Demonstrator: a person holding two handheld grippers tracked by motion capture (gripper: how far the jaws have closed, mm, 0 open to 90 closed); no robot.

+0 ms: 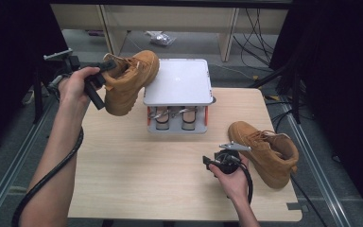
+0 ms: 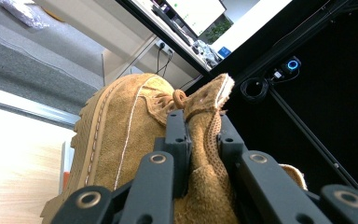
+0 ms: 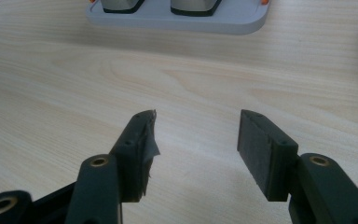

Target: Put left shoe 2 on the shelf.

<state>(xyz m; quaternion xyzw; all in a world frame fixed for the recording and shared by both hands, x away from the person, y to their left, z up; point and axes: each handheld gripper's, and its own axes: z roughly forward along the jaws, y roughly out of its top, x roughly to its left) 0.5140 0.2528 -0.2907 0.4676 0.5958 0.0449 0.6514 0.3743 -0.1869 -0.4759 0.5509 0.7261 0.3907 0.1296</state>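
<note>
Left gripper [image 2: 200,140] is pinching the collar of a tan boot [image 1: 130,80], lifted off the table [image 1: 137,175]; the overhead view adds a second boot [image 1: 267,151] lying beside the right gripper [image 3: 196,140], jaws wide apart, holding nothing.

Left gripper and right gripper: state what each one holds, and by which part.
The left gripper is shut on the tan boot, pinching its collar. The right gripper is open and holds nothing.
</note>
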